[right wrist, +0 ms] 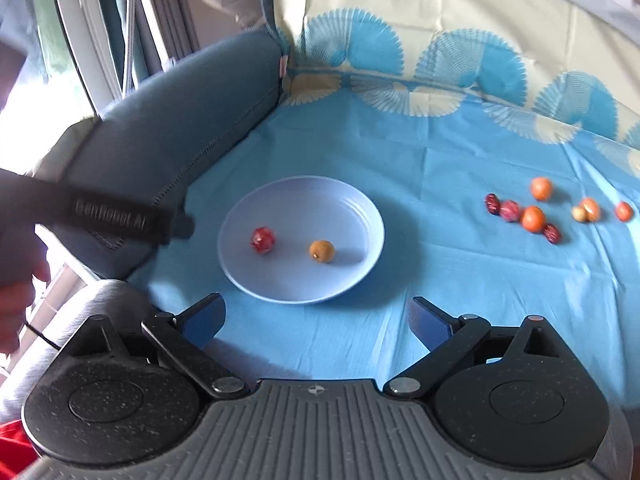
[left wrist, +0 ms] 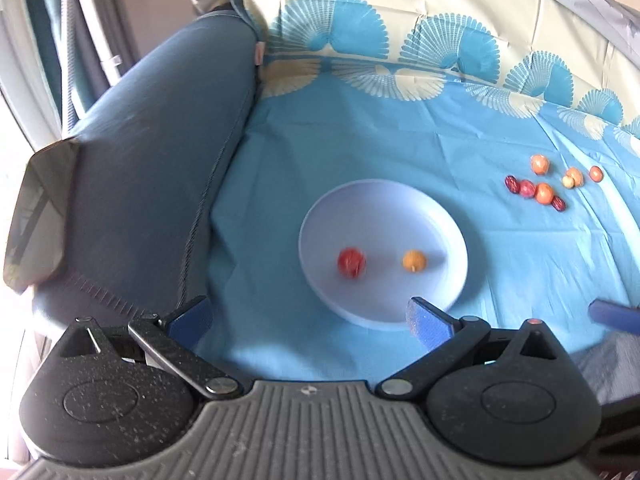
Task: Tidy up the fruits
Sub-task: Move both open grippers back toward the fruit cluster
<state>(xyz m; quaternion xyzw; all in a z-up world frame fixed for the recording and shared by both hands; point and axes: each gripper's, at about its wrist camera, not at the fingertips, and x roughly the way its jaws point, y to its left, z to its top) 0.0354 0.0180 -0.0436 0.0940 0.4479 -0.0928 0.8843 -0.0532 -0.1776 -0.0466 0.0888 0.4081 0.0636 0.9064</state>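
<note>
Pale lavender-blue round plate (right wrist: 240, 276), upright, flat on blue cloth. Two fruits inside, apart from each other: red round fruit (right wrist: 263, 240) left of centre, orange-yellow round fruit (right wrist: 322, 251) near centre, small dark spot facing the camera. Loose cluster of small fruits (right wrist: 533, 218) on cloth well right of plate: several orange round ones, dark red oblong ones, one pale yellowish; some touching, others apart. Species unclear.

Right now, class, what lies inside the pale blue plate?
Inside the plate lie two fruits, apart: a red fruit and an orange fruit. Whatever lies beneath the plate on the tablecloth is covered.
</note>
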